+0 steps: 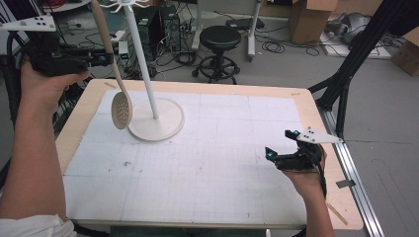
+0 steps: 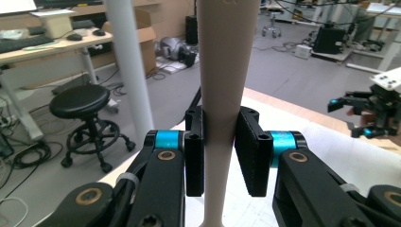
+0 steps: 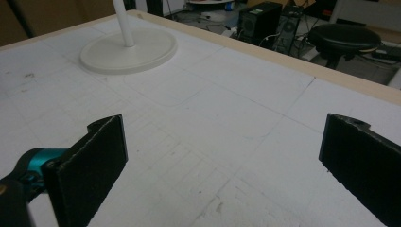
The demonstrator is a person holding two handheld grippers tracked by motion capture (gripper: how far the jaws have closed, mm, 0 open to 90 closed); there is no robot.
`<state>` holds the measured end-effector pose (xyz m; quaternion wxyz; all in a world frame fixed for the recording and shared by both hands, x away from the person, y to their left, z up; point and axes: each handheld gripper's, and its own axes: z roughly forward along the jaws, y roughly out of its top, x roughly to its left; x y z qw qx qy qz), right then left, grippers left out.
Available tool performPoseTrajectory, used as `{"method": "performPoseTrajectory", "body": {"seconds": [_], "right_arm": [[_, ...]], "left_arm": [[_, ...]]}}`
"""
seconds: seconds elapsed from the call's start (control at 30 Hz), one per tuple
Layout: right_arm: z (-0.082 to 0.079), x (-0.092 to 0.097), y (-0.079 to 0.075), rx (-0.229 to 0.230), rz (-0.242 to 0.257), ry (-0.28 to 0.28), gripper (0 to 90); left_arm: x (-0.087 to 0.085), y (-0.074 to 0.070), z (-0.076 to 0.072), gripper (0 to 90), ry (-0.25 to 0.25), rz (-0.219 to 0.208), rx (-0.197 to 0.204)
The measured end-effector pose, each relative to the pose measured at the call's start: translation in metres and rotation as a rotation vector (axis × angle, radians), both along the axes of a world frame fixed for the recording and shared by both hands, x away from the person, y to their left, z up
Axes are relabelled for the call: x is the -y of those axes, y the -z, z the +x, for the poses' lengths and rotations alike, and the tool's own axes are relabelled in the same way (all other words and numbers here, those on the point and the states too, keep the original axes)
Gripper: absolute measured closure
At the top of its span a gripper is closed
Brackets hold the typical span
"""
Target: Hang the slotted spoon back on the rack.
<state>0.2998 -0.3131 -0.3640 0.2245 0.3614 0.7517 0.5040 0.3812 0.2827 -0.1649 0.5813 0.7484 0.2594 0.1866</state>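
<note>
A beige slotted spoon hangs bowl-down above the table's far left, its long handle clamped between the jaws of my left gripper, which is shut on it. Right beside the spoon stands a white rack with a thin pole and a round base. The pole rises just left of the handle in the left gripper view. My right gripper rests low over the table's right side, open, with nothing between its jaws; its midpoint lies over bare mat, and the rack base sits farther off.
A white gridded mat covers the wooden table. A black stool, cables and computer cases stand on the floor beyond the far edge. Cardboard boxes and a black frame leg are at the right.
</note>
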Motion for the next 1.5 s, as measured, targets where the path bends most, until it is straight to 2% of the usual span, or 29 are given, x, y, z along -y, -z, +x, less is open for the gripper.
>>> {"method": "performPoseTrajectory", "body": {"seconds": [0.07,0.27,0.33,0.63,1.0,1.27,1.5], "right_arm": [[0.000,0.001,0.000,-0.002,0.005,0.006,0.8],[0.000,0.001,0.000,-0.002,0.002,0.006,0.8],[0.000,0.001,0.000,-0.003,0.004,0.005,0.8],[-0.001,0.004,0.000,0.001,0.004,0.011,0.8],[-0.001,0.004,0.000,-0.001,0.006,0.011,0.8],[-0.001,0.004,0.000,-0.004,0.005,0.009,0.8],[-0.002,0.003,0.000,-0.005,0.005,0.011,0.8]], "left_arm": [[0.002,0.001,0.004,74.3,-0.010,0.024,-0.013],[0.002,0.004,0.012,74.3,-0.035,0.047,-0.033],[0.003,0.005,0.018,74.3,-0.057,0.076,-0.043],[0.008,0.003,0.025,74.3,-0.080,0.113,-0.051],[0.005,0.003,0.026,74.3,-0.102,0.125,-0.056],[0.001,0.004,0.025,74.3,-0.110,0.114,-0.060],[0.002,0.006,0.028,74.3,-0.117,0.127,-0.069]]}}
